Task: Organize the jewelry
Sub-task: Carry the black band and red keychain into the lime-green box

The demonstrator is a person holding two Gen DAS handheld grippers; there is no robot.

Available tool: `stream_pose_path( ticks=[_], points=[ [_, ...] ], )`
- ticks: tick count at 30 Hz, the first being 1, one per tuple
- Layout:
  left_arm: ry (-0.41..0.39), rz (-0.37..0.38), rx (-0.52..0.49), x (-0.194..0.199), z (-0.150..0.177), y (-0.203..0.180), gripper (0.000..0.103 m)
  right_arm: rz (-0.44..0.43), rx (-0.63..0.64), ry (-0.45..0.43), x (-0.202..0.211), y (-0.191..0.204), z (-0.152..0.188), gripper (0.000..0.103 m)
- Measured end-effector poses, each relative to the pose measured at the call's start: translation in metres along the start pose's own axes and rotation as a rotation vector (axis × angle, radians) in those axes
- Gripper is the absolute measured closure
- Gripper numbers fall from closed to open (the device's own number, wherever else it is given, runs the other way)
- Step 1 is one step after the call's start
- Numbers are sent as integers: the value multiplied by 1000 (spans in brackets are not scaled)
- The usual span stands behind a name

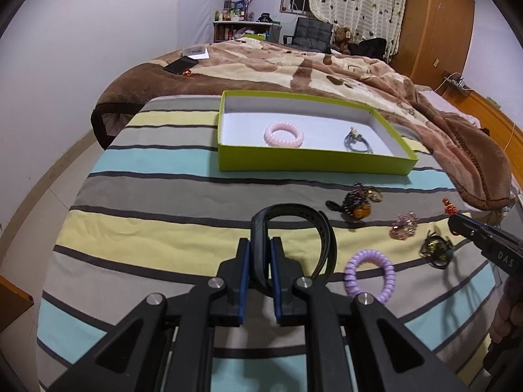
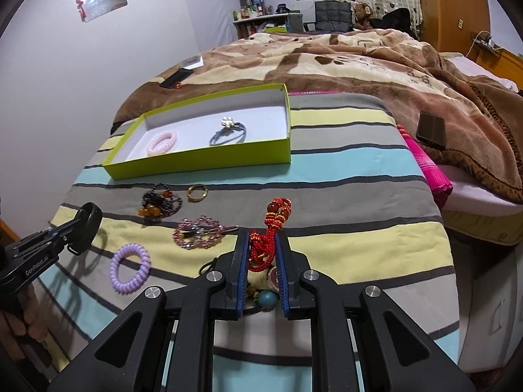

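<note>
Left gripper (image 1: 260,248): fingers clamped on a black wristband (image 1: 291,235), whose loop stands up between the blue pads, off the striped sheet (image 1: 163,202). Right gripper (image 2: 261,245): fingers clamped on a red braided cord bracelet (image 2: 266,245) with red and gold beads at its upper end; it too is lifted clear of the cloth.

Under the right gripper, partly hidden: a teal bead (image 2: 266,299) and a pinkish round piece, not identifiable.

On the sheet just beyond the grippers: purple spiral hair tie (image 2: 129,269), pink beaded hair clip (image 2: 199,232). Further on: dark beaded string with amber stones (image 2: 160,202), and a gold ring (image 2: 197,192) just beside it.

Beyond these, a lime-green shallow box (image 2: 202,160) with a white interior lies flat on the sheet. Inside: pink spiral hair tie (image 2: 162,143) toward the left, grey hair band with a flower charm (image 2: 227,132) toward the right, apart from each other.

Far: brown patterned blanket (image 2: 327,65), a phone (image 1: 180,64) on it.
</note>
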State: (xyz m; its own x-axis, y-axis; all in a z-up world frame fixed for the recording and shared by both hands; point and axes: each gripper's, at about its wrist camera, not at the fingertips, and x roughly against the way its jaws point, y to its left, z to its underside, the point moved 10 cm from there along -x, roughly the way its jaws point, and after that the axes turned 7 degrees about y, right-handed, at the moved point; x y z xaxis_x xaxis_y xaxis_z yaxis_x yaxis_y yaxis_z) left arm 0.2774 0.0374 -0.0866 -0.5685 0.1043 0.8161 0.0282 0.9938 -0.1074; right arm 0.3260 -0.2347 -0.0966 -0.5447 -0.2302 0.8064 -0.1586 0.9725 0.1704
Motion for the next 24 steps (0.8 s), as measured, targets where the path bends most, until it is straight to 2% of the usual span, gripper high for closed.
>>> stream_pose_path(
  ticks=[8,14,24],
  points=[
    [-38,4,-34,14,-23,-12,90,-30,41,-32,12,18,-16,87],
    [-79,-3,-69,16,-55,-19,90,-36,84,-61,14,29,-43,87],
    [-69,-18,-51,-16,-110,-7,90,-61,130,-67,-9,38,-94,87]
  ],
)
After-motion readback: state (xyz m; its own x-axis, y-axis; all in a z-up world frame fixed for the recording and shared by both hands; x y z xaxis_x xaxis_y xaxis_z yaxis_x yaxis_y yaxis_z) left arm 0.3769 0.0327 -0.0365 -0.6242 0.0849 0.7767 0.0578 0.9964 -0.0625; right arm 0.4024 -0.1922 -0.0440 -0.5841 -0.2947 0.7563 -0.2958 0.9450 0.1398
